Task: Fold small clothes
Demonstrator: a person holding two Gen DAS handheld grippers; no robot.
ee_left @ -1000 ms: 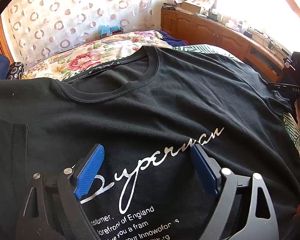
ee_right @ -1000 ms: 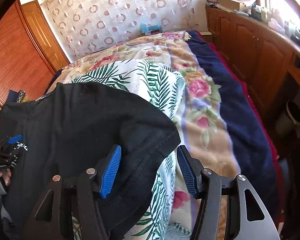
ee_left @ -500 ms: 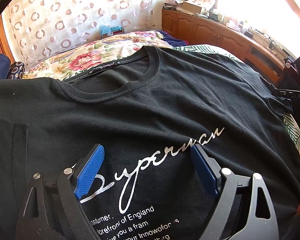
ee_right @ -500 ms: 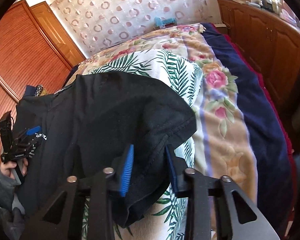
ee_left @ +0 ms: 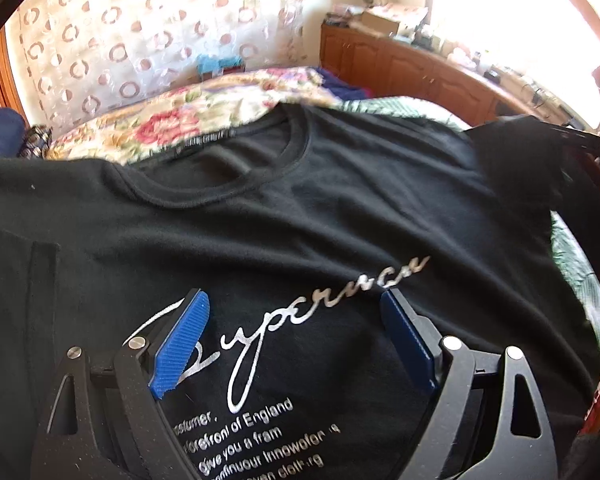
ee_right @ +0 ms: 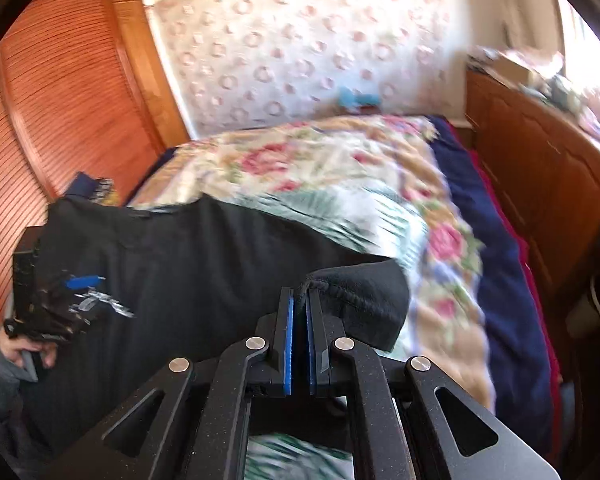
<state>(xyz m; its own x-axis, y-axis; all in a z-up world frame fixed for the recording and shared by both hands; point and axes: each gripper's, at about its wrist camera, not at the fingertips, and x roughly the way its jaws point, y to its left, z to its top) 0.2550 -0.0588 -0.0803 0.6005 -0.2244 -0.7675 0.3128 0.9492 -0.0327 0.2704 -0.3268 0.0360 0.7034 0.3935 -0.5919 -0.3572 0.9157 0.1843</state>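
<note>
A black T-shirt [ee_left: 300, 208] with white script print lies front up on the bed, collar toward the far side. My left gripper [ee_left: 294, 312] is open and empty, its blue pads hovering just over the chest print. My right gripper [ee_right: 299, 300] is shut on the hem of the shirt's right sleeve [ee_right: 360, 292] and lifts it off the bed. In the left wrist view that raised sleeve [ee_left: 516, 152] shows at the far right, held by the right gripper [ee_left: 588, 144]. The T-shirt also shows in the right wrist view [ee_right: 188, 264].
The bed carries a floral quilt [ee_right: 320, 160] and a palm-leaf sheet [ee_right: 384, 220], with a navy blanket [ee_right: 496, 264] along its right side. Wooden cabinets [ee_right: 540, 184] stand right of the bed and a louvred wooden door [ee_right: 60, 92] to the left.
My right gripper closed on the sleeve hem and raised it off the bed. My left gripper stayed open over the print, shifting only slightly.
</note>
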